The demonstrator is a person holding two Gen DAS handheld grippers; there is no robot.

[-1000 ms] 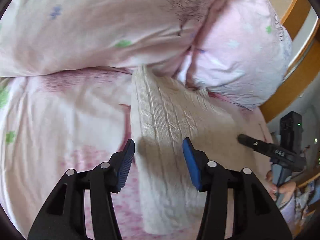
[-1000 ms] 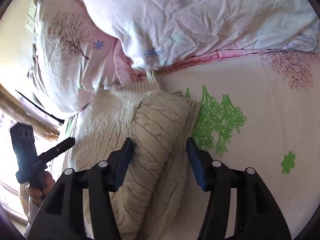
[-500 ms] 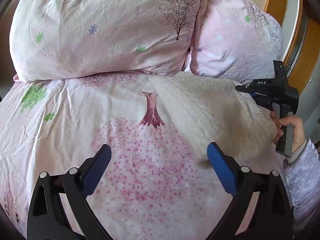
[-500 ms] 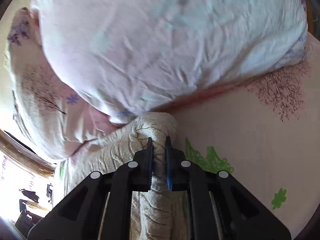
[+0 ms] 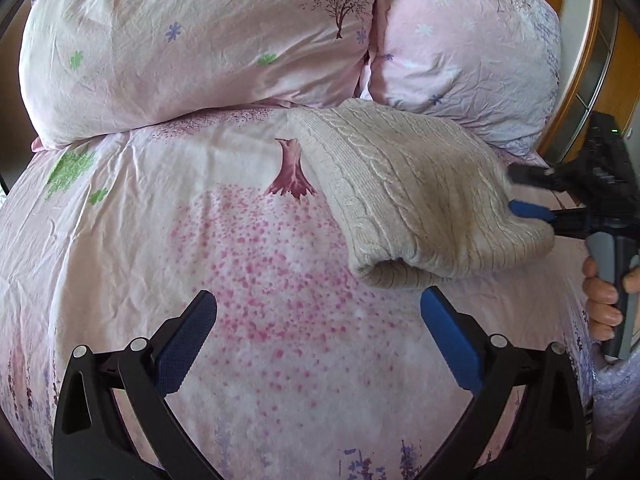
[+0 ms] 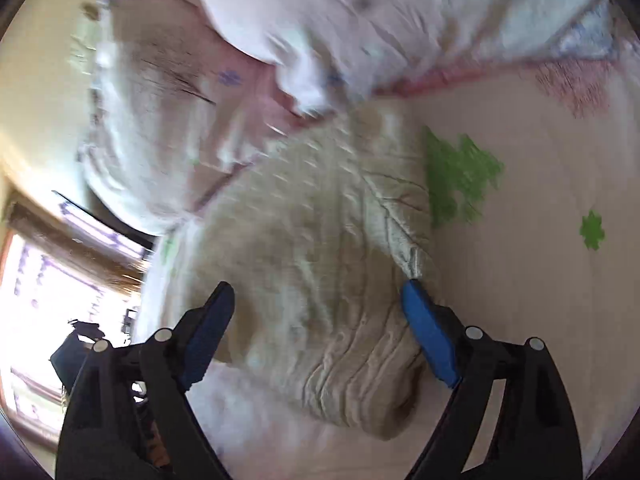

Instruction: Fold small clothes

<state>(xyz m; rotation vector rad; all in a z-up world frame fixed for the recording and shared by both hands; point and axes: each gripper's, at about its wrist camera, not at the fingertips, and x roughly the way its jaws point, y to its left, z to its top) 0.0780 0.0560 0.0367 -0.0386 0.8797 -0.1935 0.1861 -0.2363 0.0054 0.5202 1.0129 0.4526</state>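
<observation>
Cream cable-knit sweater (image 5: 416, 196) lies folded into a thick bundle on the pink floral bedspread (image 5: 248, 280), its far edge just under the two pillows (image 5: 208, 40) at the head of the bed. Left gripper (image 5: 318, 322) hovers over bare bedspread with its jaws wide apart and nothing between them; the bundle's rolled near end sits just beyond its right pad. Right gripper (image 6: 316, 320) also stands with jaws spread, straddling the sweater's edge, one blue pad touching a pinched-up ridge of knit, the other over the fabric; it grips nothing. In the left view the right tool shows at the bundle's right end, one blue finger against the knit. The right view is motion-blurred, so fine contact there is hard to read. Judgement: the fold looks loose and puffy, not pressed flat. Risks from here: the knit can snag on the ribbed pad touching it, so drawing the right gripper away could drag the top layer and open the fold. The soft, domed bedding gives little support, so a push to flatten could roll the bundle toward the pillows or slide it crooked. A closing pinch may catch the bedspread along with the sweater.
</observation>
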